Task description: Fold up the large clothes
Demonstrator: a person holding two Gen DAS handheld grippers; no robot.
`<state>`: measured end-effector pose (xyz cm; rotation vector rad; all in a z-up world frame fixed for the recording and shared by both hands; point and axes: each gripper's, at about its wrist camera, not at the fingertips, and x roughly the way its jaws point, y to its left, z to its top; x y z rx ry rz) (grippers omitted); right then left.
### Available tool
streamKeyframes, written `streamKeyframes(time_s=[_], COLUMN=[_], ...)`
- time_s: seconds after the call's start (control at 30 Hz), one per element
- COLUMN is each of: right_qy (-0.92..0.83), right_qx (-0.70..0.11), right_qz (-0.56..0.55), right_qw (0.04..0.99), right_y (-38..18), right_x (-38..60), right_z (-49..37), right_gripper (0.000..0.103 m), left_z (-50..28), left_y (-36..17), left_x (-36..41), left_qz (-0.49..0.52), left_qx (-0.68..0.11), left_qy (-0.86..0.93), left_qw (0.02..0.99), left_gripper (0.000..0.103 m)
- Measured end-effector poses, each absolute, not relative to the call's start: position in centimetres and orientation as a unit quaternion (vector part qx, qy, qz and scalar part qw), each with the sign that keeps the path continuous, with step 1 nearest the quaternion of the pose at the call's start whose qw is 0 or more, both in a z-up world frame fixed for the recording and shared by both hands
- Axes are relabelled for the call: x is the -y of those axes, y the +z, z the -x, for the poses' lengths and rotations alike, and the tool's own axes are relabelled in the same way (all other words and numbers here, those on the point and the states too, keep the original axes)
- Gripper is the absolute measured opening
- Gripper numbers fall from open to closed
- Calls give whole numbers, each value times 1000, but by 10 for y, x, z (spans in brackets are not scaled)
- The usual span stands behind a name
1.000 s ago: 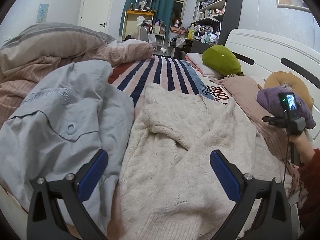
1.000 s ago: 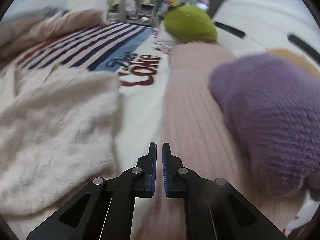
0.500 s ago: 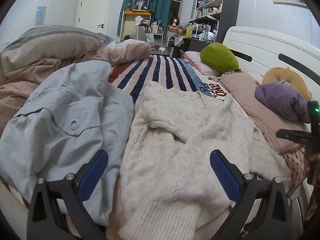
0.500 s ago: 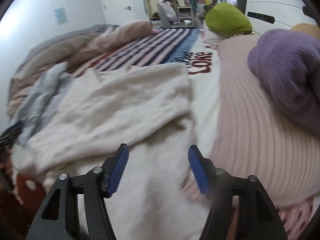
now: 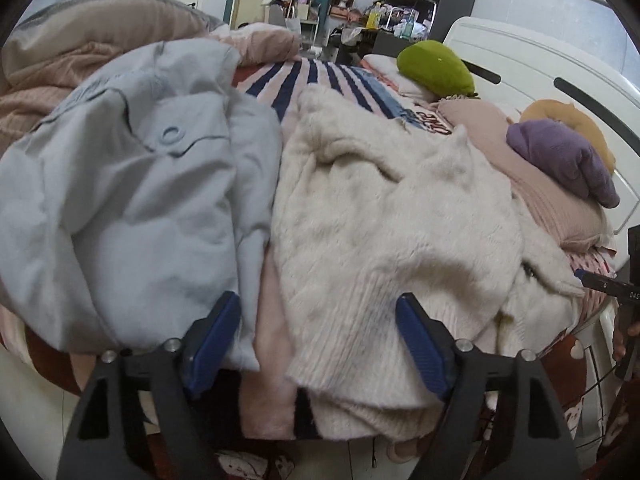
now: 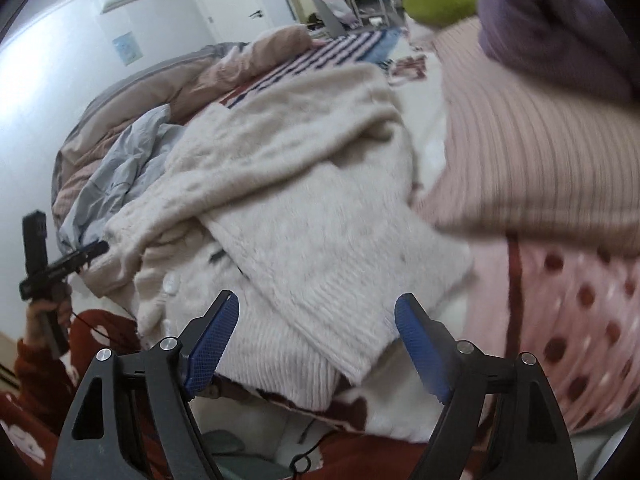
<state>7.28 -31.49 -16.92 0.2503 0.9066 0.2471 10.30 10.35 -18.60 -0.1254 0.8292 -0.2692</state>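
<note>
Cream fuzzy knit sweater (image 5: pixel 384 216) lies partly folded, one sleeve laid across; grey-blue cotton jacket (image 5: pixel 132 184) lies untouched. Left gripper (image 5: pixel 320 340) and right gripper (image 6: pixel 316 340) both gape empty.

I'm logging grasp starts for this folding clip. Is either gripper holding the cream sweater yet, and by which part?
Neither. The left gripper and right gripper are both open over the cream sweater's near hem.

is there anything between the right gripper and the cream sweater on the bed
Nothing visible. The right gripper is open, and the near hem of the cream sweater lies directly ahead of its fingers. The pink pillow sits off to the right and the grey jacket is on the sweater's far left.
</note>
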Motion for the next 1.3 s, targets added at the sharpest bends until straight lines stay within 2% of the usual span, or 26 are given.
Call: streamKeyframes(time_s=[0.07, 0.17, 0.33, 0.43, 0.57, 0.73, 0.8, 0.97, 1.17, 1.23, 1.27, 1.3], right_qy=[114, 117, 122, 127, 133, 141, 134, 137, 173, 174, 171, 171], right_qx=[-440, -440, -440, -440, -445, -448, -445, -456, -456, -448, -446, -447], right_qz=[-131, -139, -155, -162, -151, -149, -155, -170, -185, -178, -180, -185], right_qw=[881, 879, 876, 874, 873, 870, 872, 863, 853, 859, 860, 858], right_y=[-177, -182, -187, -189, -193, -194, -193, -196, -208, -208, -208, -209], right_x=[317, 316, 318, 319, 317, 316, 316, 322, 309, 302, 300, 299], right_z=[-70, -66, -65, -68, -71, -75, -73, -65, -70, -75, -79, -82], right_gripper=[78, 78, 78, 80, 80, 80, 76, 77, 77, 70, 52, 28], left_z=[-99, -90, -91, -97, -102, -106, -108, -105, -112, -117, -119, -121], left_y=[-184, -182, -200, -211, -218, -218, -217, -218, -221, -221, -221, -221], left_x=[-105, -105, -103, -104, -102, -91, -88, -89, -82, -77, -75, -73], left_qz=[63, 80, 87, 110, 122, 119, 115, 127, 144, 146, 153, 160], left_qx=[-401, -406, -428, -433, -435, -439, -441, -448, -450, -449, -450, -452], left_qy=[-133, -155, -156, -156, -156, -158, -156, -175, -191, -197, -202, -207], left_qw=[904, 897, 886, 881, 879, 876, 877, 868, 860, 859, 856, 853], left_gripper=[70, 51, 52, 64, 66, 66, 65, 53, 52, 44, 35, 27])
